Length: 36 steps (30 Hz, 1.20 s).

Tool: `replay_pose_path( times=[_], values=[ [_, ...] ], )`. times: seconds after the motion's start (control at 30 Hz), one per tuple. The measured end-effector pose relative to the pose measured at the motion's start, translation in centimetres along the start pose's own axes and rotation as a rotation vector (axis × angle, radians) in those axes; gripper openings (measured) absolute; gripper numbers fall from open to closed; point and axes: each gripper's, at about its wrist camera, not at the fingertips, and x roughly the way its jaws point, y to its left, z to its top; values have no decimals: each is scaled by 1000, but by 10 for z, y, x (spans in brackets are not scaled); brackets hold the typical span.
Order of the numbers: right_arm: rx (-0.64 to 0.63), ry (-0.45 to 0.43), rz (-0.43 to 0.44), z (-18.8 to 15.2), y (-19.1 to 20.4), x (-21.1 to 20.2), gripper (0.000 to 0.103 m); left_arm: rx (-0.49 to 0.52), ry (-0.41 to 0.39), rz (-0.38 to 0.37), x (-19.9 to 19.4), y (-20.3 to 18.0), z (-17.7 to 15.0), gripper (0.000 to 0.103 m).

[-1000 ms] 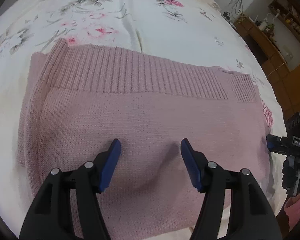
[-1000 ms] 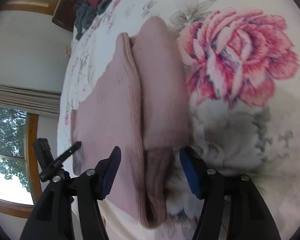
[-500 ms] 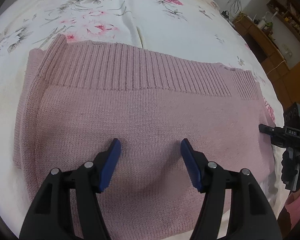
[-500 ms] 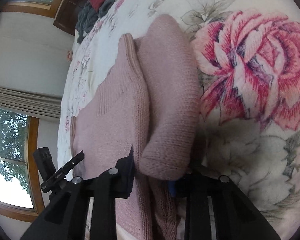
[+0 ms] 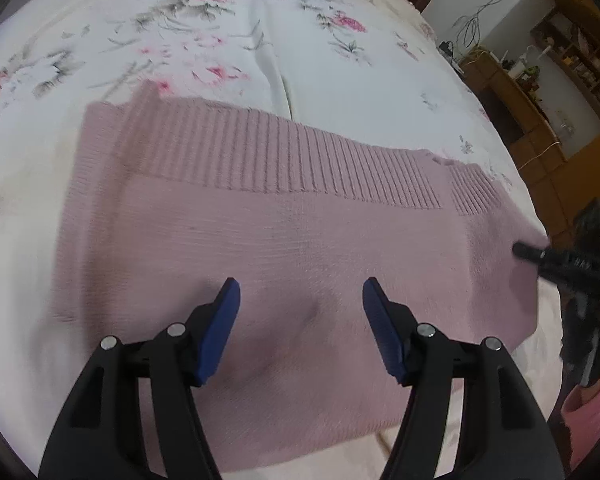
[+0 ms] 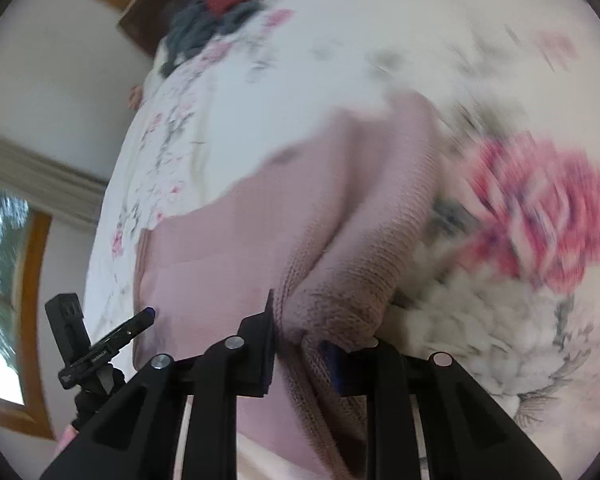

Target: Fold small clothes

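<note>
- the pink knit sweater (image 5: pixel 292 232) lies spread flat on the floral bedspread (image 5: pixel 228 52), its ribbed band running across the far side and its plain knit body reaching toward the camera in the left wrist view.
- the left gripper (image 5: pixel 301 300) hangs over the near middle of the sweater with its blue-padded fingers (image 5: pixel 222 328) set wide apart; nothing lies between them, and whether the tips touch the knit cannot be told. a shallow dent shows in the cloth just between and below the pads.
- the right gripper (image 6: pixel 296 340) sits at the sweater's right edge with its fingers drawn in close, pinching a thick, rolled fold of the pink knit (image 6: pixel 340 312); the bunched cloth bulges up out of the narrow gap and partly covers the right finger.
- in the right wrist view the fold rises from the grip and runs away along the sweater's side, next to a large pink printed rose (image 6: pixel 540 208) on the bedspread; this view is blurred.
- edges: the sweater's near hem lies close to the bed's near edge, its left side stops well short of the bed's left edge, and its right side ends near the bed's right edge.
- bare bedspread stretches wide beyond the ribbed band; a heap of dark grey and red clothes (image 6: pixel 216 12) lies at the far end by the headboard, well apart from the sweater.
</note>
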Motion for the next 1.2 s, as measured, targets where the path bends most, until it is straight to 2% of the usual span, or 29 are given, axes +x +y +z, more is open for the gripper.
replay_pose_path(
  times=[0.23,0.43,0.6,0.7,0.77,0.87,0.93,1.07,1.2],
  values=[
    [-254,46,-126,5,108,28,21,-64,-29,-32,-19,23,2,64],
    [-381,104,-185,-12,158,66,21,-81,-41,-55,-25,30,4,64],
    [-471,155,-240,-28,181,97,22,-97,-44,-84,-25,32,4,64],
    [-416,212,-180,-27,177,109,29,-121,-46,-112,-25,32,6,64],
    [-358,256,-103,-25,170,113,34,-138,-45,-134,-24,33,7,64],
    [-285,282,-5,-24,161,112,35,-166,-39,-173,-22,33,8,65],
    [-263,272,30,-22,158,105,35,-188,-28,-206,-18,31,8,65],
    [-224,255,105,-18,150,85,46,-214,-13,-266,-10,22,8,65],
    [-164,214,142,-12,132,59,47,-232,12,-318,3,6,11,67]
  ],
)
